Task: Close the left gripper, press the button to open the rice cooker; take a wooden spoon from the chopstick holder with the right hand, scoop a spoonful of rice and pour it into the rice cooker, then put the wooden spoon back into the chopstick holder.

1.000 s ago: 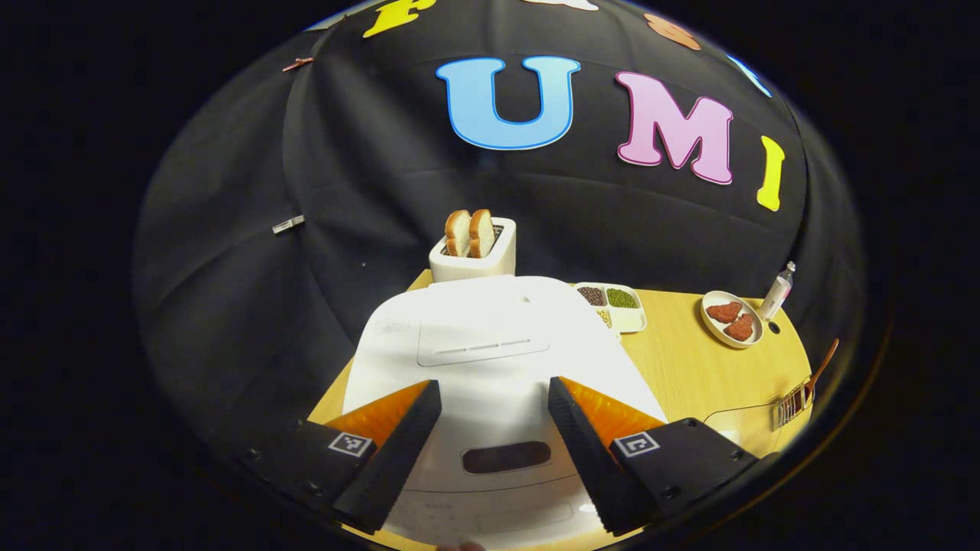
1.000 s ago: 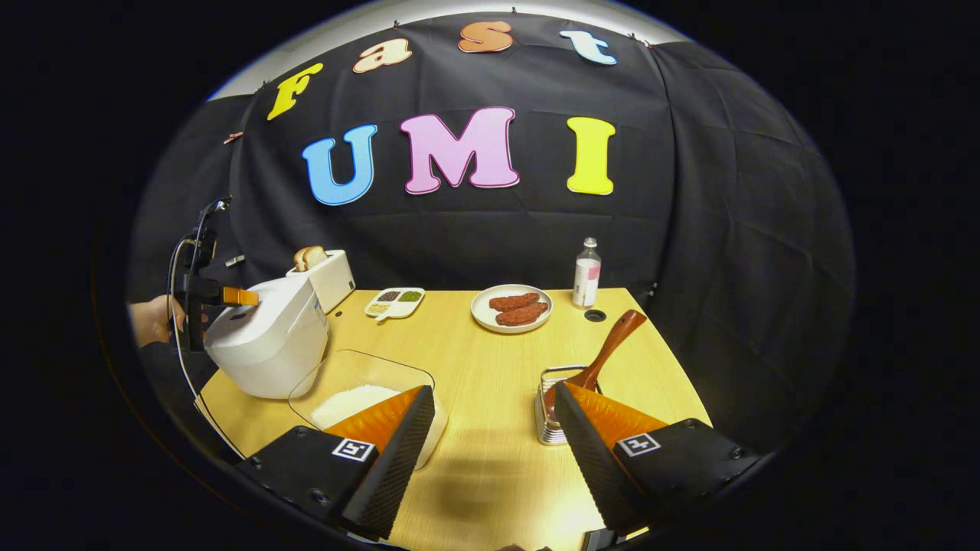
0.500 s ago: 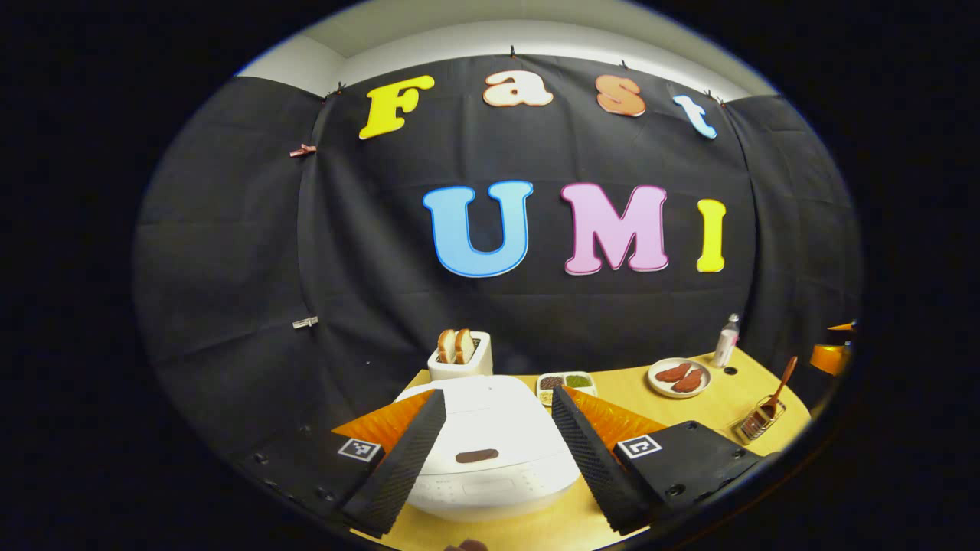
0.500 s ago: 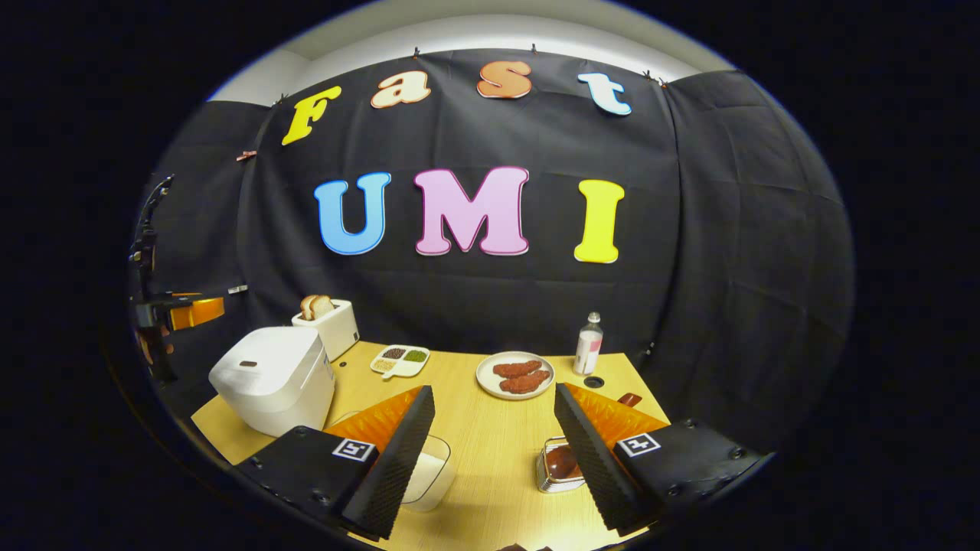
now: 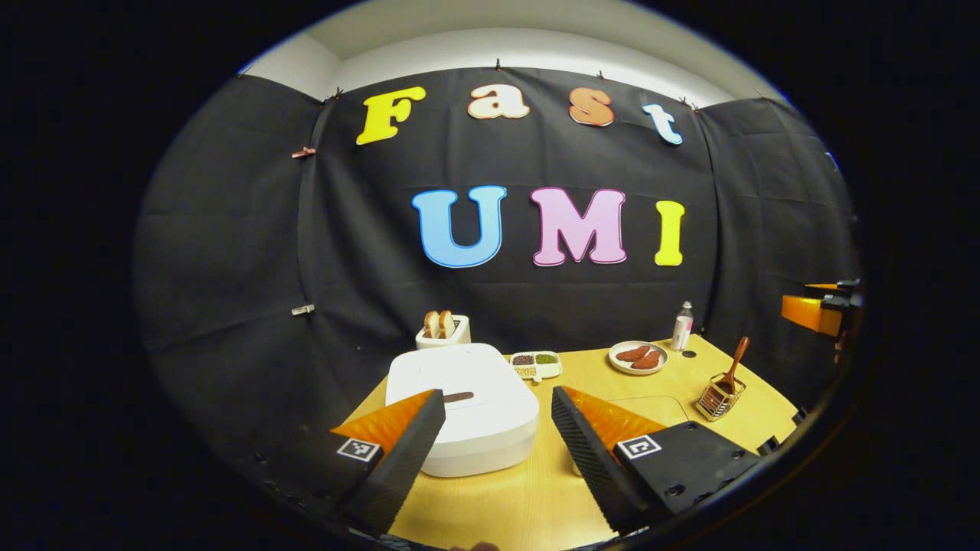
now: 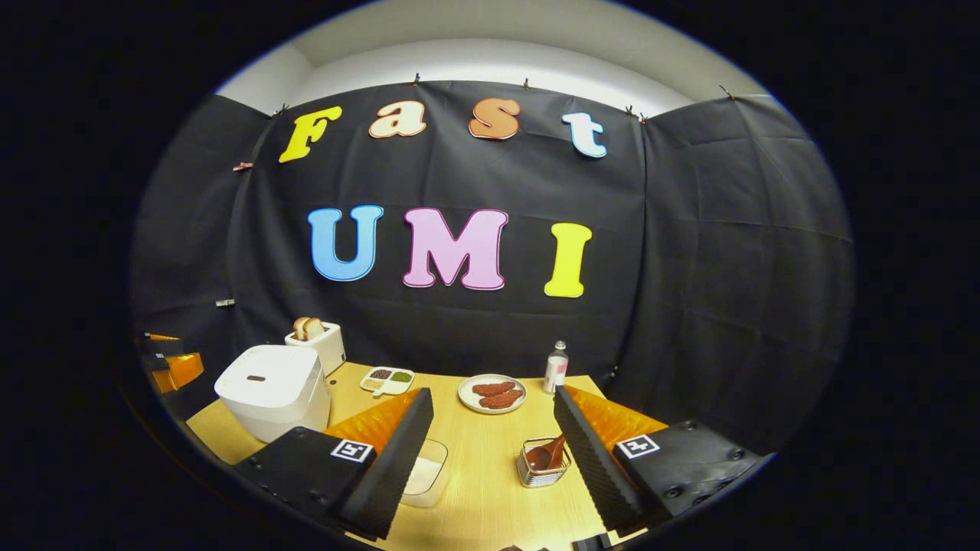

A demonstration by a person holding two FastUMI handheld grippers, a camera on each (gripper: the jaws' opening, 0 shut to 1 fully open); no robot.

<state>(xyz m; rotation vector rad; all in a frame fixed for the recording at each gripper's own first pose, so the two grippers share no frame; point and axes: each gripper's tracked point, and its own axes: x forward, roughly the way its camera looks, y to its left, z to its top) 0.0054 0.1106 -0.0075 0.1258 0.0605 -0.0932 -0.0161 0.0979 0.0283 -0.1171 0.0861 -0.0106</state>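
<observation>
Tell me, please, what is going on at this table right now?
A person holds a two-finger tool in each hand above the table. Both the left tool and the right tool are open and hold nothing. The rice cooker has its lid down, and the wooden spoon stands in the chopstick holder. The clear container of rice sits near the right tool.

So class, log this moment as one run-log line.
rice cooker: lid shut | wooden spoon: in chopstick holder | left tongs: open | right tongs: open

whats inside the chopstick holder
A wooden spoon stands in the chopstick holder, handle leaning out. Its bowl shows through the wires; anything beneath it is hidden.
</observation>
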